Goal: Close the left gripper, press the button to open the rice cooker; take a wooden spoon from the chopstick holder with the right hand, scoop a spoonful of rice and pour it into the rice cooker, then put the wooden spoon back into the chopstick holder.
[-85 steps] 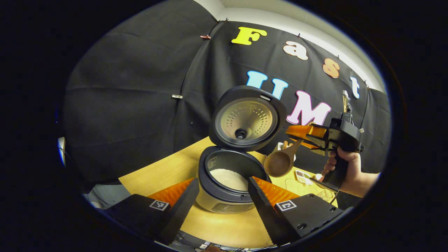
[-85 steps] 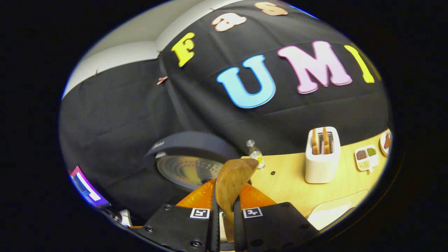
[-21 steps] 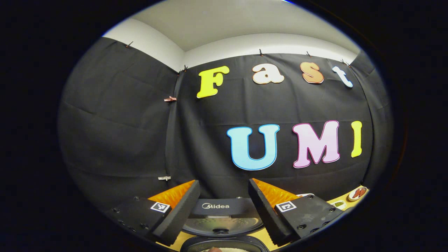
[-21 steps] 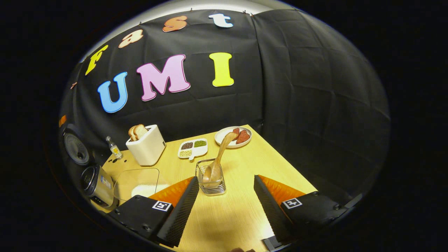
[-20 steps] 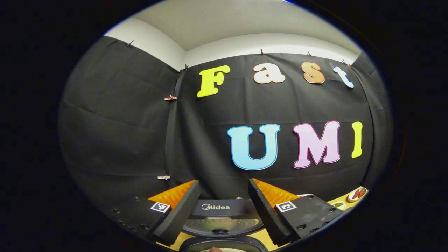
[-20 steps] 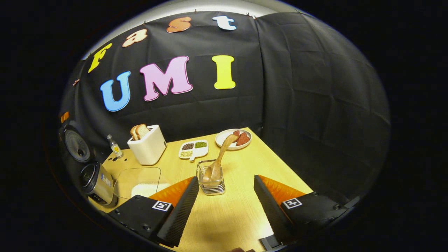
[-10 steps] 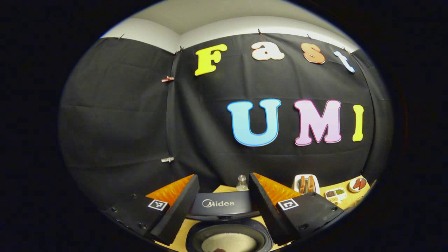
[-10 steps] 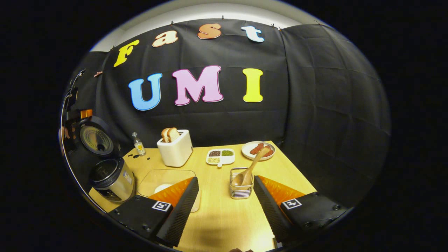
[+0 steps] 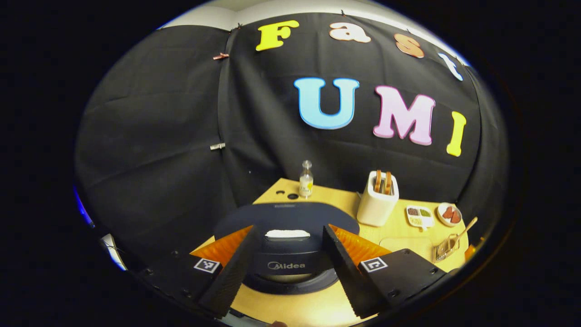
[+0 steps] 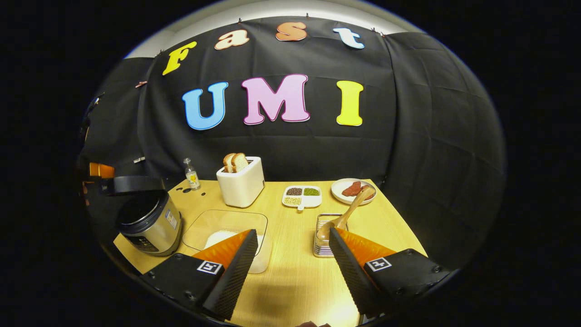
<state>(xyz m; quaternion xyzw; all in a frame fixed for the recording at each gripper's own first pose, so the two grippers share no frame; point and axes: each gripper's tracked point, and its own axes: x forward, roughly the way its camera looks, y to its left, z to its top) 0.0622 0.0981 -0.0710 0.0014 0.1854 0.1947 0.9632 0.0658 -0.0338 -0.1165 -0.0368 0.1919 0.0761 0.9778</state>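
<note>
The one word that reads clearly is the brand "Midea", in pale letters on the dark front of the rice cooker (image 9: 286, 265) lid, straight ahead of the left gripper (image 9: 288, 231) and between its two fingers. Each finger block of that gripper carries a square black-and-white marker (image 9: 203, 265) with a coded pattern and no letters; the right gripper (image 10: 292, 236) bears the same kind. Far ahead and to the left of the right gripper, the small bottle (image 10: 191, 175) has a label too small to read.
</note>
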